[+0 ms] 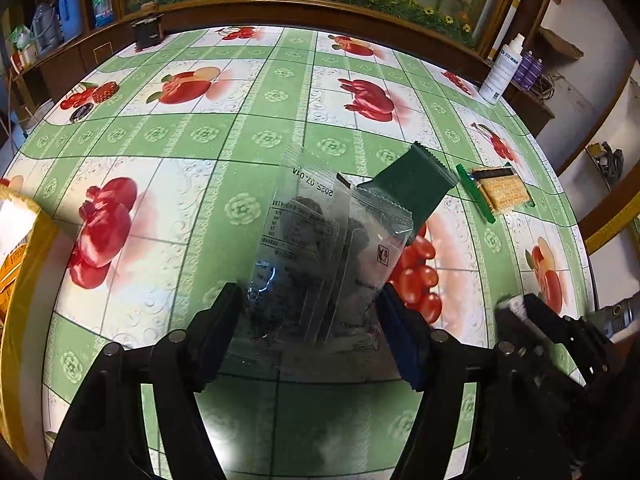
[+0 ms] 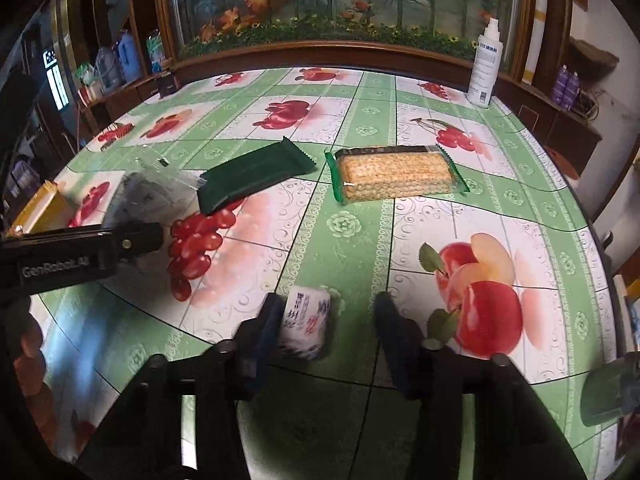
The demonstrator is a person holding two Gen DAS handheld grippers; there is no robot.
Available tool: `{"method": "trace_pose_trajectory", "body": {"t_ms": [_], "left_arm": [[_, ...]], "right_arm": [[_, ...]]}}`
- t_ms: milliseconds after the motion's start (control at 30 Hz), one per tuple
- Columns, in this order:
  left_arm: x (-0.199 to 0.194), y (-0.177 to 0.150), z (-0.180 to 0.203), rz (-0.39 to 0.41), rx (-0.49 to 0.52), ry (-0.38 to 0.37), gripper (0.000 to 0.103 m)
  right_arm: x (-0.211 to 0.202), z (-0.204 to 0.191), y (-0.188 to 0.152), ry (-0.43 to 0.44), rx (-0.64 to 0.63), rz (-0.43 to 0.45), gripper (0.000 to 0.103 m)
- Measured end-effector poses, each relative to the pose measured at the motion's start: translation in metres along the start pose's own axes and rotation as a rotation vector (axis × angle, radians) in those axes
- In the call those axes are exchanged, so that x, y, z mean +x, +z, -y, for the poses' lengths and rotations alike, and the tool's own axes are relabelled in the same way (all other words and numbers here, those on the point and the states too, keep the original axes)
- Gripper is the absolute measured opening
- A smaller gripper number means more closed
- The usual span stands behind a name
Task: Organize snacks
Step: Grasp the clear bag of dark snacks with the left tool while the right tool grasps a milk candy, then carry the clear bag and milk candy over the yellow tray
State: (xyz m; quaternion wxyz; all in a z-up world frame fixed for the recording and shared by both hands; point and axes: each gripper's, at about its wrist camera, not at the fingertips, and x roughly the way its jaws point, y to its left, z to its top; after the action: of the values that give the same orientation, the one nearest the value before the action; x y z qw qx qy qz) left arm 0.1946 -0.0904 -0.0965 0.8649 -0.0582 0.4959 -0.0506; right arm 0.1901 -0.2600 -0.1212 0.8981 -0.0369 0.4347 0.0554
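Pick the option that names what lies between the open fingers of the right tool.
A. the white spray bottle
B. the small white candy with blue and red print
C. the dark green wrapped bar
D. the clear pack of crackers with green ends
B: in the right wrist view, the small white candy with blue and red print lies on the fruit-patterned tablecloth between the open fingers of the right tool, next to its left finger.
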Motion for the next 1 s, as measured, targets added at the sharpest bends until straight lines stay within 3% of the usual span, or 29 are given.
{"method": "trace_pose_trajectory", "body": {"t_ms": [33,100,300,667,1000], "left_arm": [[-0.002,-0.002,-0.004,0.003,-0.004,-0.006,0.065],[-0.006,-0.006,-0.009,0.006,-0.011,-0.018,0.058],[-0.024,-0.025,-0.035,0.007,-0.060,-0.037,0.054],[-0.105,-0.076,-0.058,0.109,-0.071,0.002,0.054],[-0.170,-0.105,-0.088,0.188,-0.108,0.001,0.054]], "right_arm": [[-0.002,0.001,-0.001,0.006,0.004,0.003,0.020],[-0.004,0.002,-0.003,0.018,0.014,0.007,0.020],[-0.023,-0.002,-0.008,0.104,0.056,0.046,0.020],[-0.061,-0.036,-0.022,0.271,0.089,0.108,0.019],[-0.087,-0.087,-0.036,0.369,0.030,0.116,0.019]]}}
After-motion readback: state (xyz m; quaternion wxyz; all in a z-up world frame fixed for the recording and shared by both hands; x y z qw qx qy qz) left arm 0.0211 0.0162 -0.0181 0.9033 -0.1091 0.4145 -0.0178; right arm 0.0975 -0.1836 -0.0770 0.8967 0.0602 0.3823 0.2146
